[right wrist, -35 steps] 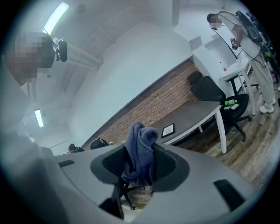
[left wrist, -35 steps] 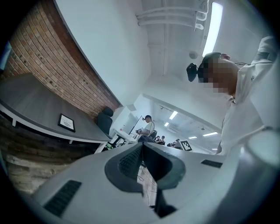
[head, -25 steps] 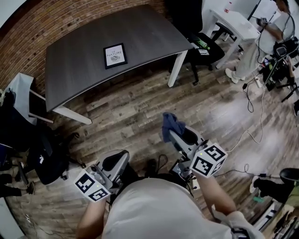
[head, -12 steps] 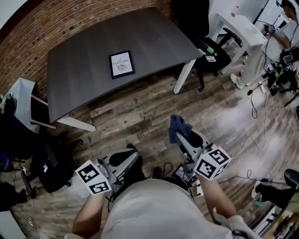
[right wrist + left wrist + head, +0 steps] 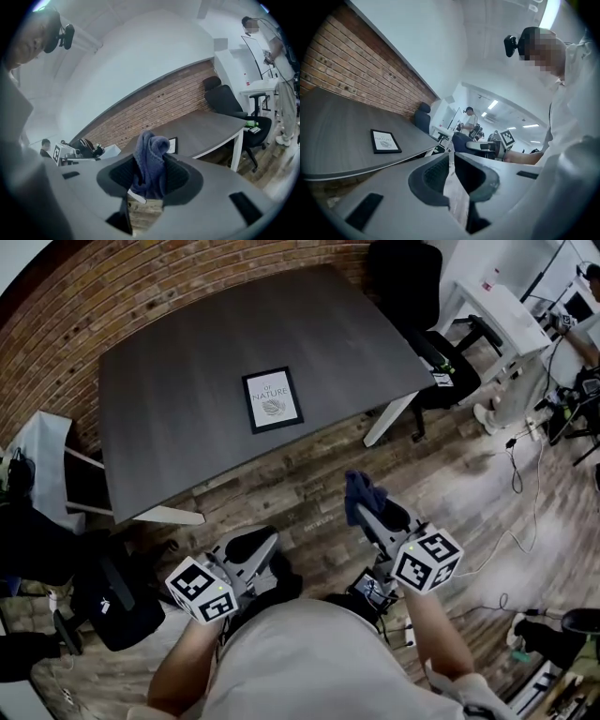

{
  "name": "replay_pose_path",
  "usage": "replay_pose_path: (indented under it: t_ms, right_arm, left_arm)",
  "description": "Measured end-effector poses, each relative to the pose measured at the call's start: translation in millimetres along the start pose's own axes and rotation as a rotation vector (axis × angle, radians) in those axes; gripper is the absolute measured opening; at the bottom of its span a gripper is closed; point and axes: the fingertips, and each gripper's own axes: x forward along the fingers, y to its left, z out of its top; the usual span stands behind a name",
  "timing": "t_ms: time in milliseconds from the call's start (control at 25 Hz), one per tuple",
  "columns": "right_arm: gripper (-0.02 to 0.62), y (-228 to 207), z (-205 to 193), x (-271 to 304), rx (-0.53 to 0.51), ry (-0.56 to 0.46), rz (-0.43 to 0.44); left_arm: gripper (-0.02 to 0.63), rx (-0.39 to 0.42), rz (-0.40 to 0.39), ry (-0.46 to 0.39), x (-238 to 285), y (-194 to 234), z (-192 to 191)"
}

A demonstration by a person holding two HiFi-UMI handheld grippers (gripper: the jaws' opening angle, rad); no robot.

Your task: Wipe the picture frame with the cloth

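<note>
- Cloth [image 5: 150, 157], dark blue and bunched, is sitting clamped between the jaws of the right gripper [image 5: 149, 174]. Its folds are bulging up above the pads, and a small pale tag is showing at its lower edge.
- The left gripper [image 5: 451, 161] is carrying nothing. Its jaws are resting closed, with only a thin slit showing between the pads.
- The picture frame [image 5: 273, 399] is lying flat on the dark grey table [image 5: 178, 362], around the middle of the top and somewhat toward the near edge. It is black-bordered, and its white print is facing up.
- Both grippers are hanging over the wooden floor [image 5: 300, 474], short of the table's near edge and well apart from the frame. Each is pointing toward the table.
- In the head view the right gripper is reaching further forward than the left, with the cloth sticking out at its tip.
- A brick wall [image 5: 112, 287] is running along the far side of the table. A black office chair [image 5: 405, 273] is standing at the table's right end, with a white desk [image 5: 502, 315] beyond it.
- In the right gripper view another person [image 5: 276, 51] is standing by that white desk.
</note>
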Motion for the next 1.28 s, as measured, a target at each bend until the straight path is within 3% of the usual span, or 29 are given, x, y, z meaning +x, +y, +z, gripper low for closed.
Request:
replay_pose_path:
  t_ms: [80,120,520,640,800,1000,1160,1280]
  right_arm:
    - [0.161,-0.6,7.3,21.3,-0.022,0.011,-0.007]
    - [0.161,-1.2,12.1,31.5,-0.038,0.018,-0.010]
    - [0.163,-34.6,63.9,110.5,-0.193,0.096,-0.016]
    - [0.161,-62.2,73.2,138.0,-0.213,0.135,0.011]
    - [0.163,-100.8,88.7,187.7,-0.230,0.198,0.070]
    - [0.161,-137.2,115.3,245.4,-0.264,0.267,0.156]
    - [0.161,-153.4,120.5,286.9,-0.290,0.335,0.238]
    - [0.161,-160.0,119.7,315.2,-0.303,0.376,0.288]
  left_arm:
    - [0.094,-0.003,0.009,0.005,-0.4,24.2,6.4]
    - [0.101,-0.003,0.010,0.006,0.4,35.2,9.9]
    - [0.048,-0.026,-0.002,0.010,40.0,103.0,27.4]
    - [0.051,-0.014,0.061,0.016,60.6,128.1,30.3]
    - [0.125,-0.016,0.193,0.021,94.4,178.2,38.3]
    - [0.150,-0.041,0.305,0.073,137.0,224.9,35.7]
    - [0.149,-0.104,0.413,0.077,153.3,258.0,25.0]
    - [0.102,-0.118,0.494,0.074,154.4,282.8,22.2]
